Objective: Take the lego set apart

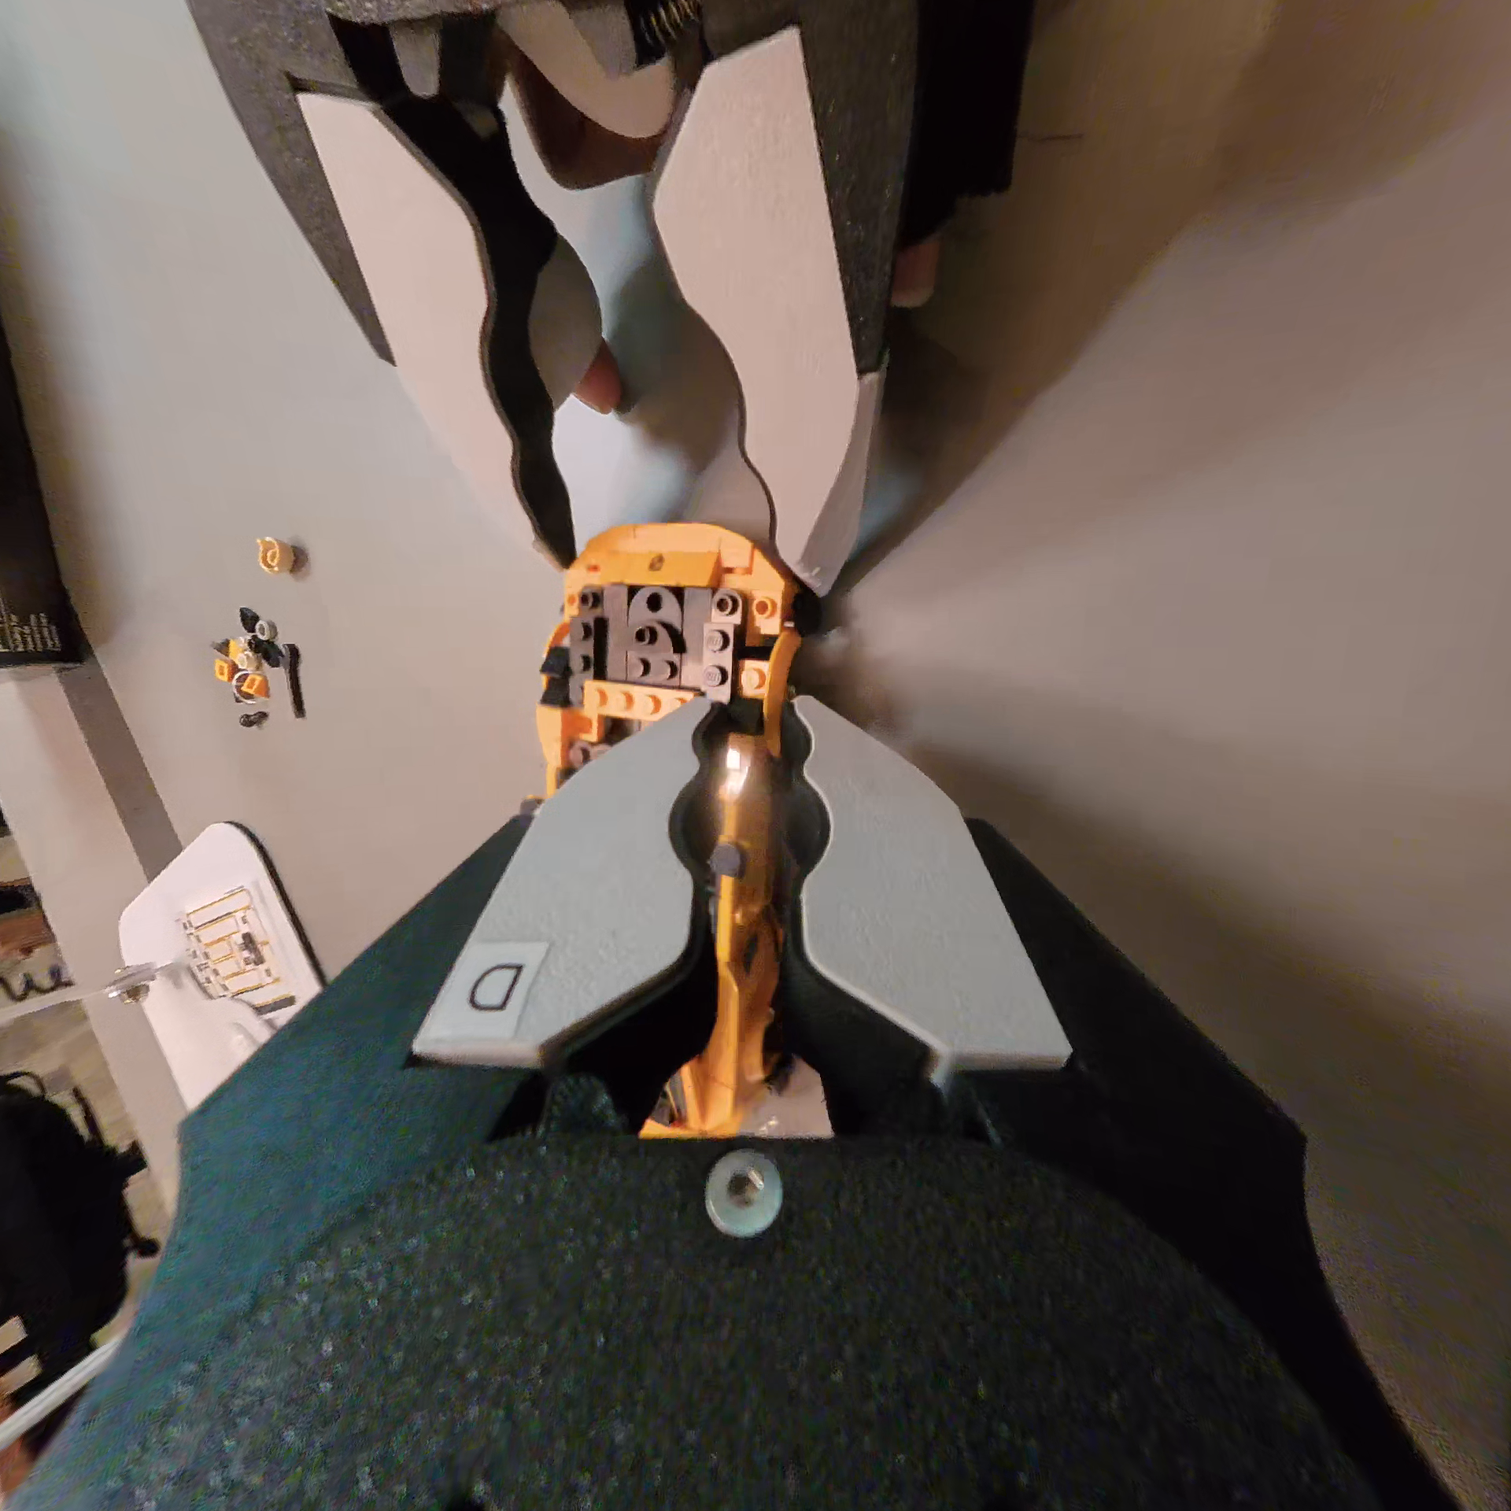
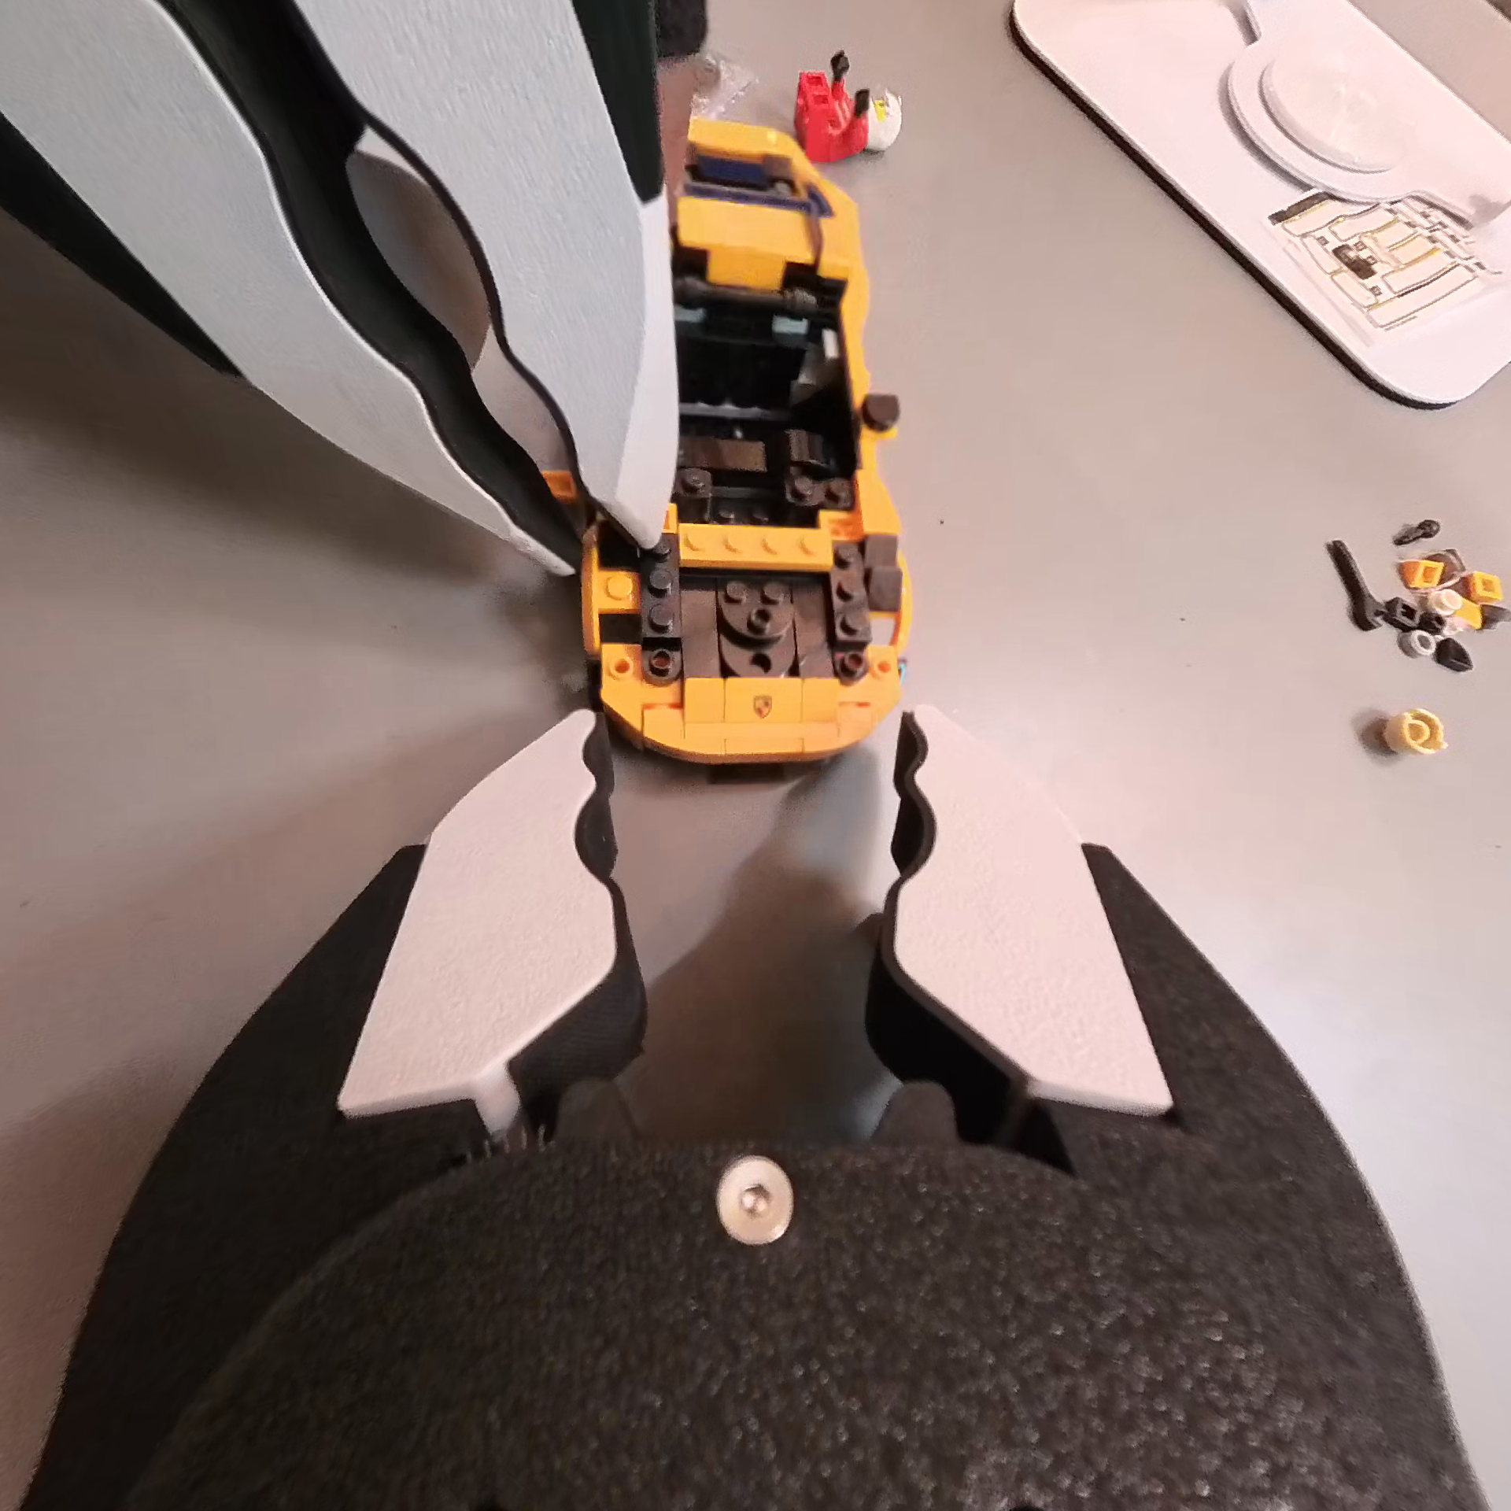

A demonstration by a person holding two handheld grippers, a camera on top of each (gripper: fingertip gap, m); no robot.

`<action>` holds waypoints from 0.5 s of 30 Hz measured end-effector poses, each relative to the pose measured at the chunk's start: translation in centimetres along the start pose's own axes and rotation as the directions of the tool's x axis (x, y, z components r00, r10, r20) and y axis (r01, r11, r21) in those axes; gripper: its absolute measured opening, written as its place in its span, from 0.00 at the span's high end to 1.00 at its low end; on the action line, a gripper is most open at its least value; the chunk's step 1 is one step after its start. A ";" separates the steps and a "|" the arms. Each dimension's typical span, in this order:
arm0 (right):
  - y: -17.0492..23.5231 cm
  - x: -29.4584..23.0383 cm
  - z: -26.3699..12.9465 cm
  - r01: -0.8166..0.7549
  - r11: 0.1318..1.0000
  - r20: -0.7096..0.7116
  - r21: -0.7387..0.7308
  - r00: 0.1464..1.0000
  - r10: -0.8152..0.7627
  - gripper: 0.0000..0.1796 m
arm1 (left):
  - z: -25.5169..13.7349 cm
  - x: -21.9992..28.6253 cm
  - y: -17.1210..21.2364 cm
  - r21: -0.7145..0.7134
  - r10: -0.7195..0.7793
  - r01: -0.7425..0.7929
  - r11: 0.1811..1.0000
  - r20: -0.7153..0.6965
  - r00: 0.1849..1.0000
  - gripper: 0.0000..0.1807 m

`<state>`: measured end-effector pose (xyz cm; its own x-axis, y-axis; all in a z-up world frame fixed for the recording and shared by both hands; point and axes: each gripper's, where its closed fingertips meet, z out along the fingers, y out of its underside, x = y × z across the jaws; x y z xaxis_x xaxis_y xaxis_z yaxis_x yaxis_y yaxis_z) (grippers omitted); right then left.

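Yellow toy car [image 2: 748, 507] lies on the grey tabletop [image 2: 245, 736] with its nose pointing straight at the right gripper [image 2: 748, 736].

The car's long side runs away from the right gripper, which is spread wide and holds nothing, its tips just in front of the nose, one on each side. The left gripper [image 1: 748, 719] is the nearer one: it comes from the far end and is pinched tight on the car's side wall, with one tip inside the body. The car looks half undone: the roof and hood are off, and dark grey and black studs show inside the yellow shell. A small pile of loose bits [image 2: 1431, 605] lies well apart on the tabletop, and a red piece [image 2: 830, 114] sits near the car's back end. I think the right gripper only needs to move forward and close on the nose.
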<state>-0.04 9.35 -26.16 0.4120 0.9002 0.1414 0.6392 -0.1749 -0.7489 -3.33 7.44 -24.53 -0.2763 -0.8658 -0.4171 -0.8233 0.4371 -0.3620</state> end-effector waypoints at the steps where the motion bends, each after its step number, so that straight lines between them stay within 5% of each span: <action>1: 0.0 0.0 0.0 0.005 1.000 -0.002 -0.002 1.000 -0.005 0.63 | -0.1 0.0 -0.1 0.013 -0.012 0.012 1.000 0.001 1.000 0.94; 15: 0.0 0.1 0.0 0.002 1.000 -0.010 -0.002 1.000 -0.002 0.64 | -0.4 -0.3 -0.8 0.147 -0.104 0.083 0.986 0.136 0.985 0.99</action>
<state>0.04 9.45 -26.19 0.4172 0.8965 0.1488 0.6414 -0.1745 -0.7471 -2.82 7.24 -23.83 -0.1191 -0.8652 -0.4871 -0.7618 0.3943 -0.5140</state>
